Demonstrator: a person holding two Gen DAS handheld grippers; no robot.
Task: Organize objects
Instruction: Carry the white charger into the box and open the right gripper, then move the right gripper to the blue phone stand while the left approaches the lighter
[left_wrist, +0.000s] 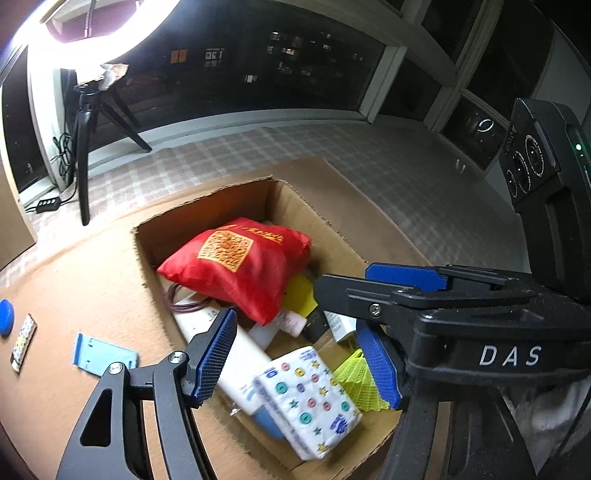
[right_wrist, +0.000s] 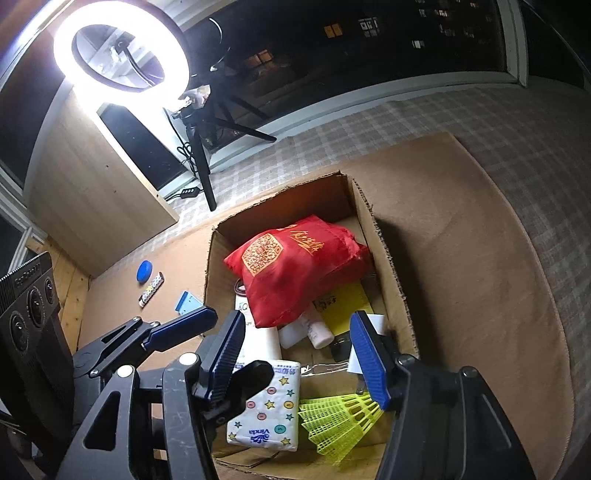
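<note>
One open cardboard box (left_wrist: 207, 206) stands on the brown table (left_wrist: 74, 266) and serves as the landmark here. Inside it, toward the far end, lies one red fabric bag (left_wrist: 240, 266) with an orange printed square. Under the bag's near edge show one white tube (left_wrist: 236, 354), one small pale bottle (right_wrist: 317, 332), one yellow card (right_wrist: 347, 306) and a loop of dark cord (left_wrist: 184, 295). At the near end of the box lie one tissue pack (right_wrist: 269, 410) printed with stars and buttons, and beside it one neon-yellow plastic shuttlecock (right_wrist: 340, 421).

The left gripper (left_wrist: 299, 362) hangs over the near end of the box with its jaws apart; the tissue pack and tube lie below the gap, and neither blue pad presses on anything. The right gripper (right_wrist: 299, 362) also stands with jaws apart above the near end, the tissue pack and shuttlecock beneath; its right pad looks close to the shuttlecock's skirt, though contact cannot be told.

Outside the box, to its left on the table, lie three things: one blue round cap (right_wrist: 144, 271), one small patterned stick-shaped pack (right_wrist: 151, 290) and one light-blue flat plastic piece (left_wrist: 103, 354). Beyond the box, one lit ring light (right_wrist: 122, 51) stands on one black tripod (right_wrist: 201, 162).
</note>
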